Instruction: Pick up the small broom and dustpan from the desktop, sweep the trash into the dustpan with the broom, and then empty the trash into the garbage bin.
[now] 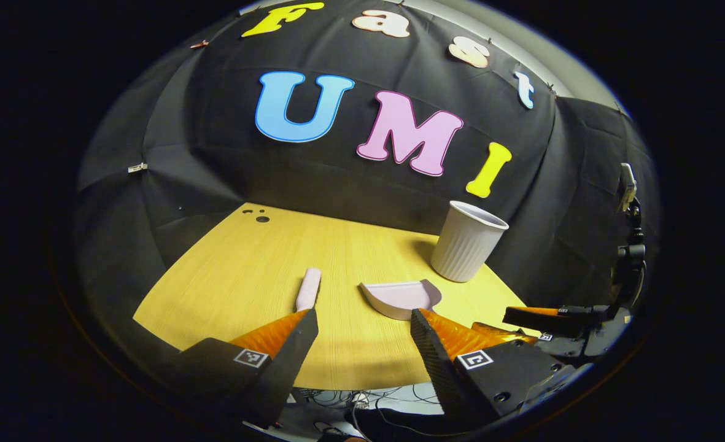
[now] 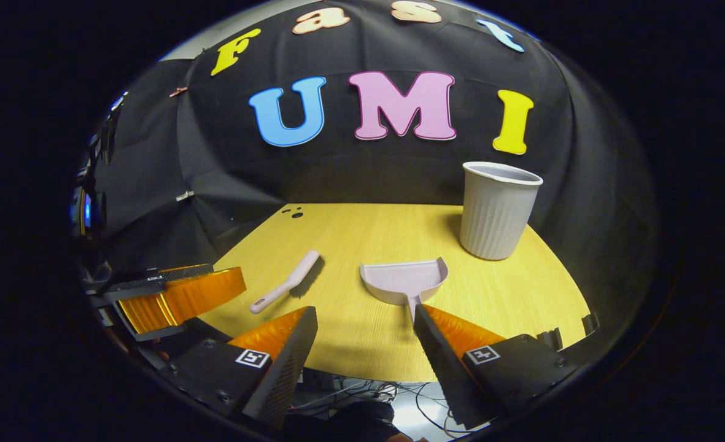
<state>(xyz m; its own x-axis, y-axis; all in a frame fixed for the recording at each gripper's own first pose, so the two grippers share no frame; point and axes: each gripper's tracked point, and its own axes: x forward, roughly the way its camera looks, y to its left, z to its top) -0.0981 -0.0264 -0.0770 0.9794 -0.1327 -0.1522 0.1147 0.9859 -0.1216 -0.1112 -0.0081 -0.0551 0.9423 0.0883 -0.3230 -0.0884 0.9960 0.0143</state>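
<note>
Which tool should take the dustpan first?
Right. The dustpan handle lies just ahead of the right tool, whose fingers are open. The left tool faces the broom.

Both grippers: black housings w/ square b/w marker tags (image 1: pixel 251 358), screw holes.

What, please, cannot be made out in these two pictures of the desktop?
- Inside of the pale ribbed plastic bin: hidden by its wall, both views.
- Near end of the pale pink small broom: behind the left gripper finger, left gripper view.
- Trash on the yellow wooden desktop: none discernible.
</note>
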